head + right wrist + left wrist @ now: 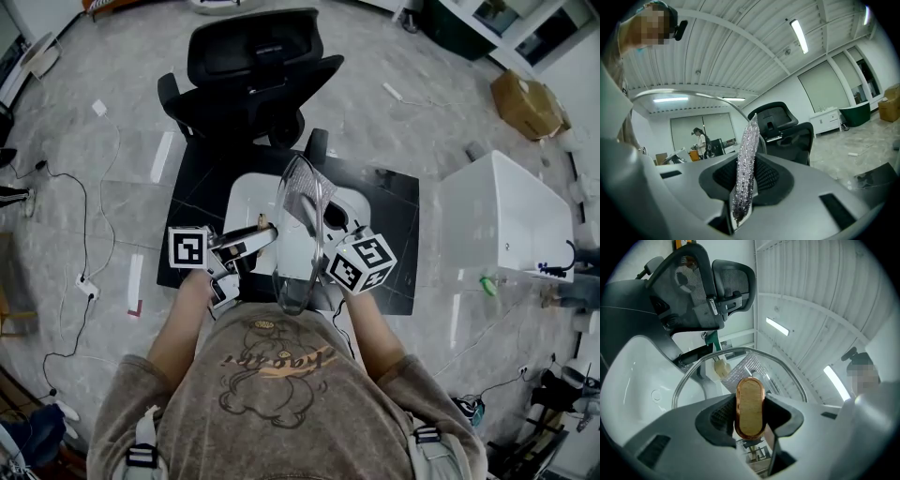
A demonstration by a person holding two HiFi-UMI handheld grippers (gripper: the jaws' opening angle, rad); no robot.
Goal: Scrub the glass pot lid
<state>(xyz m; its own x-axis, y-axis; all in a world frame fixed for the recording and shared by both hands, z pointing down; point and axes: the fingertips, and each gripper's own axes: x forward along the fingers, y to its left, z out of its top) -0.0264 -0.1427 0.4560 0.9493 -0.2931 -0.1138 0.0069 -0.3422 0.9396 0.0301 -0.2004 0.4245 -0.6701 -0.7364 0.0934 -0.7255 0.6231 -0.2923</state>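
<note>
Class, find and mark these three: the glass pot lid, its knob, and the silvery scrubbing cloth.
glass pot lid [295, 272], head view, lower part of the glass.
knob [750, 408], left gripper view, its wooden end face.
silvery scrubbing cloth [744, 173], right gripper view, middle of the strip.

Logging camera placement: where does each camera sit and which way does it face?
Head view: on the person's head, facing steeply down at the glass lid over a white basin; torso, forearms, left gripper and right gripper show.
Left gripper view: rides that gripper, looking along jaws shut on the lid's knob.
Right gripper view: likewise, jaws shut on a silvery cloth.
Shared by all: the lid, black chair.
</note>
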